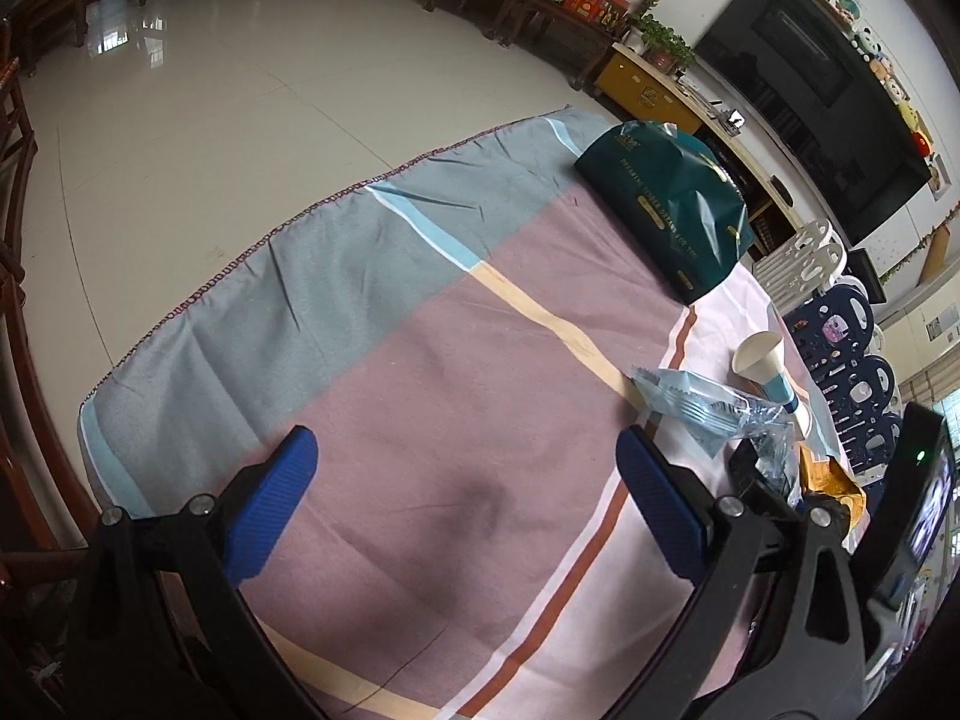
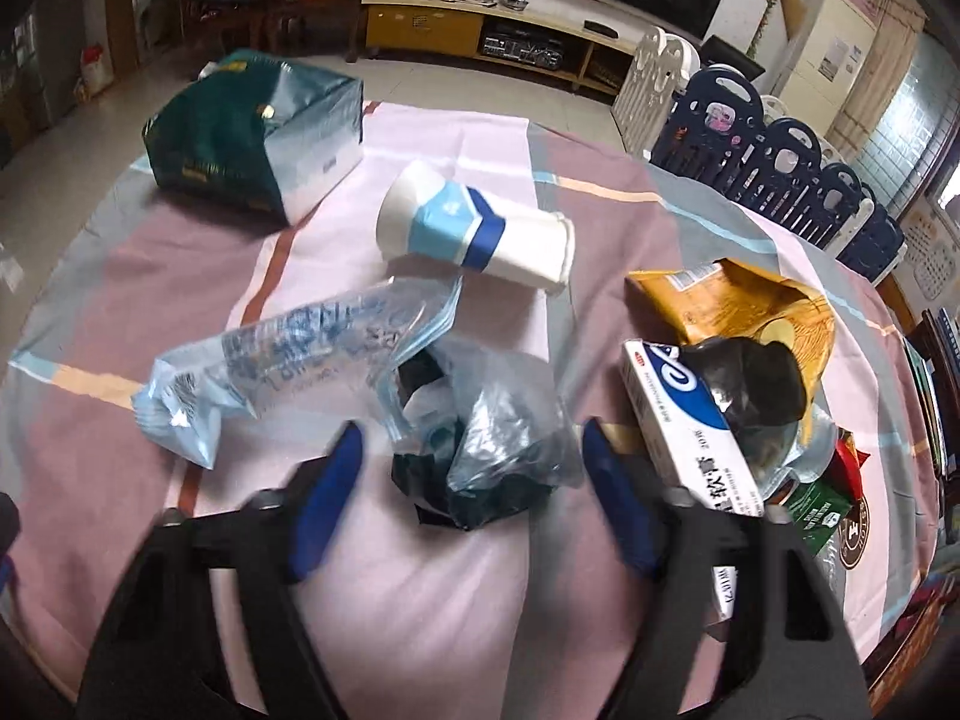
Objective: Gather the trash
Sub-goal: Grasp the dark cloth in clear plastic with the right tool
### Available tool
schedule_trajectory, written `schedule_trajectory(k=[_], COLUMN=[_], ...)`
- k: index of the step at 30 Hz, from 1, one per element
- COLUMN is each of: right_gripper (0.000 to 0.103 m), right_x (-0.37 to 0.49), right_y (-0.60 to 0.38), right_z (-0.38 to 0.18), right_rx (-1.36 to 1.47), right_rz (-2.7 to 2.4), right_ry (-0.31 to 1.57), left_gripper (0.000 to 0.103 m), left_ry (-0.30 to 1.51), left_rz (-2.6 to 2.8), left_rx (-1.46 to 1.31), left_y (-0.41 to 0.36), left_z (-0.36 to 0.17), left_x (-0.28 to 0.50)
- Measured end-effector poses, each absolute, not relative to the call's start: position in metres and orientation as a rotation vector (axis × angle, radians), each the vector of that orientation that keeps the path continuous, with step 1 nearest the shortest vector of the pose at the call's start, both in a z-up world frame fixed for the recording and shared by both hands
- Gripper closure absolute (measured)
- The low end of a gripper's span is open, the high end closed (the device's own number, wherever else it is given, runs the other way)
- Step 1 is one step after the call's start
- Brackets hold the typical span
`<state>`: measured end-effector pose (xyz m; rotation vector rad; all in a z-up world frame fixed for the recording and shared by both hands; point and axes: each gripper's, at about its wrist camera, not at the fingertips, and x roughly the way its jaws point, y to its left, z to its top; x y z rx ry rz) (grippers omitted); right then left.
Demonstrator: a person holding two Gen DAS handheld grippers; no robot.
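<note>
My right gripper (image 2: 474,438) hangs open over a crumpled clear plastic bag on a dark bag (image 2: 498,456); its blue pads (image 2: 330,492) stand on either side of the heap without touching it. A light blue wrapper (image 2: 288,360) lies just left of the heap, and a white and blue paper cup (image 2: 474,228) lies on its side behind it. To the right are a white and blue box (image 2: 684,420) and a yellow snack bag (image 2: 744,306). My left gripper (image 1: 468,498) is open over bare tablecloth, left of the wrapper (image 1: 696,402) and cup (image 1: 762,360).
A dark green tissue pack (image 2: 252,132) lies at the far left of the striped tablecloth (image 1: 420,360). A green coffee packet (image 2: 822,510) sits at the right edge. Folded plastic fence panels (image 2: 780,162) and a TV cabinet (image 2: 480,30) stand beyond the table.
</note>
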<state>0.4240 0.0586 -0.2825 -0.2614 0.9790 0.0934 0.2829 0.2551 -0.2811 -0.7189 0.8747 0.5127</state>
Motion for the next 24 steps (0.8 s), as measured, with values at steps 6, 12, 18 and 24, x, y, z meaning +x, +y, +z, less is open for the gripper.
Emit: schedule_trajectory(k=[6,12,18,24], right_gripper=[0.057,0.057,0.057,0.057], right_x=[0.396,0.354,0.296,0.265], right_y=[0.057,0.027,-0.003,-0.02], right_z=[-0.278,-0.253,-0.23,-0.247], right_rx=[-0.27,-0.004,0.226,0.266], right_rz=[0.121,0.19,0.189,0.105], right_ry=[0.941,1.003,1.005,0.985], left_gripper=[0.004,0.004,0.004,0.004], left_ry=[0.876,0.876,0.873,0.867], left_rz=[0.517,0.527,0.53,0.532], left_rx=[-0.715,-0.727,-0.707,-0.691], left_y=[0.256,0.258,0.256,0.252], left_z=[-0.281,-0.283,-0.282,-0.279], left_x=[0.281,0.281,0.282,0.282])
